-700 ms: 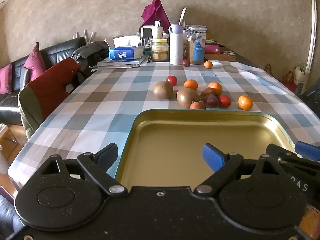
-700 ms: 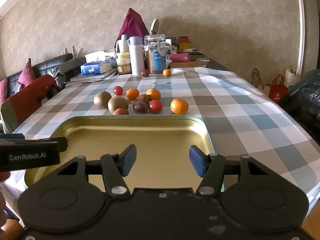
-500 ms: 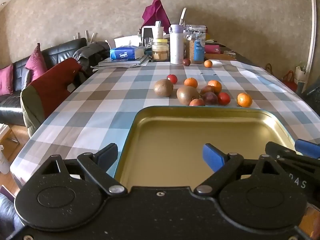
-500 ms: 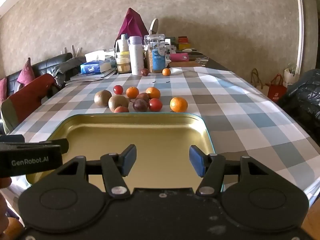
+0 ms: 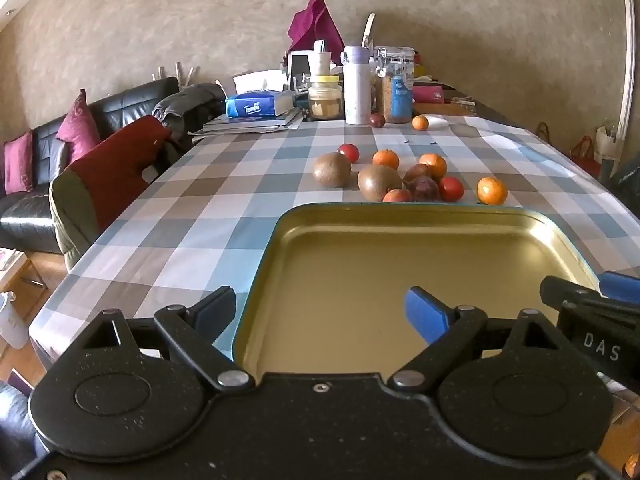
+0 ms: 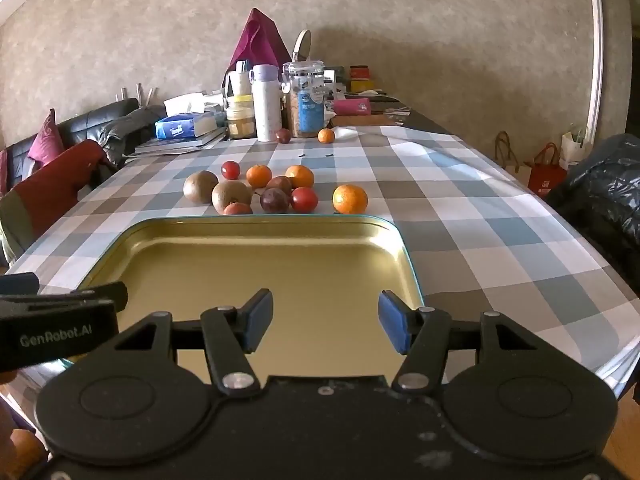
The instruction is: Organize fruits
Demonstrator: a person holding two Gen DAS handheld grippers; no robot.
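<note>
Two empty grippers hovering over a gold tray
The left gripper (image 5: 320,312) and right gripper (image 6: 326,320) are gaping wide above the tray (image 6: 256,226); the fruits (image 6: 276,194) are lying clustered on the checked tablecloth (image 6: 460,216) just beyond its far rim

Soft daylight falls from the right, with a bright patch on the far surface (image 6: 420,148). Fisheye bending curves the door frame (image 6: 596,40); focus is sharp, the wall slightly grainy.
</note>
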